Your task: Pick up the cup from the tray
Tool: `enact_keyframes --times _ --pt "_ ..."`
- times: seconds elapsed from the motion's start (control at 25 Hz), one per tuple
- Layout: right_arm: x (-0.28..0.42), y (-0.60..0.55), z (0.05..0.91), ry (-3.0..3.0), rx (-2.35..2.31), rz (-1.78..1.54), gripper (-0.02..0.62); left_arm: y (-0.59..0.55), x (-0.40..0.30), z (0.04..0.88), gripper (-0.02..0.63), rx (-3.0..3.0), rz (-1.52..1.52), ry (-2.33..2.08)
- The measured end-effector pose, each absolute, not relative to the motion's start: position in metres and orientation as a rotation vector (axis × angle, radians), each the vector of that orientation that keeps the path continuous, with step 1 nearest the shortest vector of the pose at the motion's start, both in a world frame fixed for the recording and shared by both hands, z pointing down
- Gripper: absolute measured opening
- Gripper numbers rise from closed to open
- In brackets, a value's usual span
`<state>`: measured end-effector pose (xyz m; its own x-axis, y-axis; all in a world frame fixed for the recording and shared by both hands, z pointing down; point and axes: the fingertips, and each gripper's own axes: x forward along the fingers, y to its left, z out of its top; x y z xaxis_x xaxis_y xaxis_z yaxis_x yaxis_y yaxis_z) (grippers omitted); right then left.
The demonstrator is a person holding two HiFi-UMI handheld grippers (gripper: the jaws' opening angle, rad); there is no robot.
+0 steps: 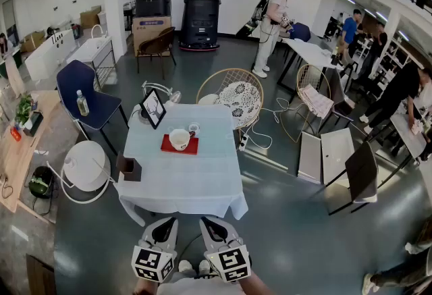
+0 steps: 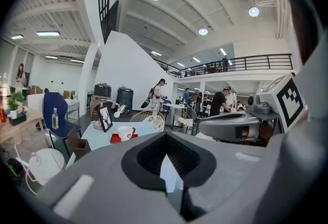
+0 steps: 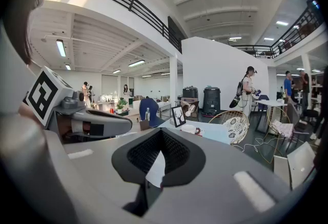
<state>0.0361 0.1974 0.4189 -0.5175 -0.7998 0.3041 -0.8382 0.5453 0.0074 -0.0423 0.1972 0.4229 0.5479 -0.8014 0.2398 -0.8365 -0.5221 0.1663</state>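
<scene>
- Hovering off the table's (image 1: 202, 185) near edge, left gripper (image 1: 165, 223) and right gripper (image 1: 210, 222) clenched, empty.
- Likely pre-approach; next, unclenching one, reaching far to cup (image 1: 179, 139) on tray (image 1: 167, 146).

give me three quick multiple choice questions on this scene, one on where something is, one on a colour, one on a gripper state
1. Where is the cup?
A. on the tray
B. on the blue chair
C. on the floor

2. What colour is the tray?
A. green
B. red
C. yellow

3. How does the right gripper stand?
A. shut on the cup
B. wide open
C. shut, holding nothing

Answers:
1 A: the cup sits on the tray, on the table.
2 B: the tray shows red against the pale table.
3 C: in the right gripper view its jaws meet with nothing between them, and the head view shows it short of the table.
</scene>
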Motion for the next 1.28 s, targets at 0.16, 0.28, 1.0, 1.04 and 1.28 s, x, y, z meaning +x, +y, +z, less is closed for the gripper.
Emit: enact_keyframes --times 0.16,0.28,1.0,1.04,1.28 --pt "0.032 0.198 0.417 -2.515 1.360 0.192 0.025 0.195 -0.048 0.420 0.000 2.517 0.174 -1.395" --pt "0.030 0.201 0.417 -2.512 1.346 0.198 0.025 0.195 -0.052 0.418 0.000 2.517 0.178 -1.418" --pt "0.040 0.204 0.416 -2.553 1.388 0.258 0.026 0.205 -0.046 0.423 0.000 2.520 0.231 -1.399" --pt "0.042 0.203 0.417 -2.552 1.386 0.258 0.025 0.205 -0.045 0.425 0.000 2.518 0.248 -1.391" --pt "0.040 0.203 0.422 -2.570 1.285 0.256 0.091 0.202 -0.036 0.426 0.074 2.519 0.255 -1.358"
